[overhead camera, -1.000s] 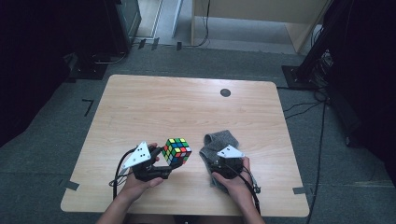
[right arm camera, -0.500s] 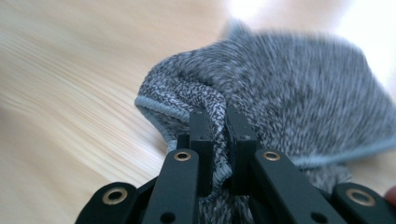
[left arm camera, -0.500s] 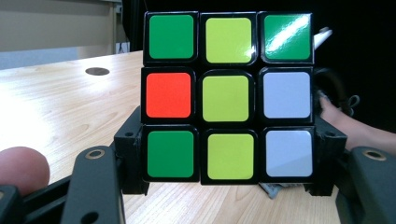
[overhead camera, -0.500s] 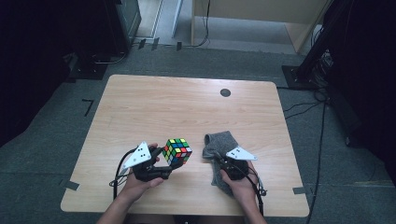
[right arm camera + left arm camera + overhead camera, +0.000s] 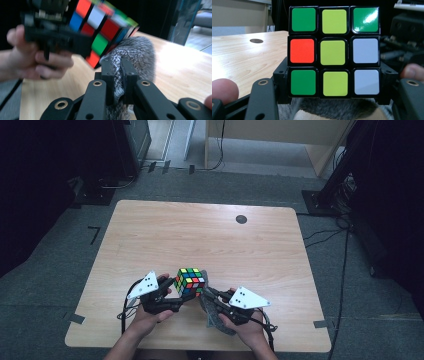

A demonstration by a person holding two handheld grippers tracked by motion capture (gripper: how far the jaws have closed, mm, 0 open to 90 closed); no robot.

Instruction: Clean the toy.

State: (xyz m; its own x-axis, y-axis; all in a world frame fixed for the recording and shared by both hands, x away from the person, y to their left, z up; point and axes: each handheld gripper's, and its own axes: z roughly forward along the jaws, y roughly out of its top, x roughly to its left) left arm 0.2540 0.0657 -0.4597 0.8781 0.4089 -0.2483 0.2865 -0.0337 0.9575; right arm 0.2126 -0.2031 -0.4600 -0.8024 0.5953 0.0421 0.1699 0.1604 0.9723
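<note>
puzzle cubes: one, a scrambled colour cube | grey cloths: one, a speckled grey cloth | grippers: two, left gripper and right gripper | hands: two | tables: one wooden table | round dark marks on the tabletop: one

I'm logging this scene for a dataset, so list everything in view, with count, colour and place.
puzzle cube: one, multicoloured, held above the table's near edge.
cloth: one, mottled grey, right beside the cube.
table: one, light wood, centre.
round cap: one, dark, far right of the tabletop.
floor: grey, around the table.
wooden furniture: pale, behind the table.
left gripper: black, shut on the cube.
right gripper: black, shut on the cloth.
hands: two, at the near edge.
</note>
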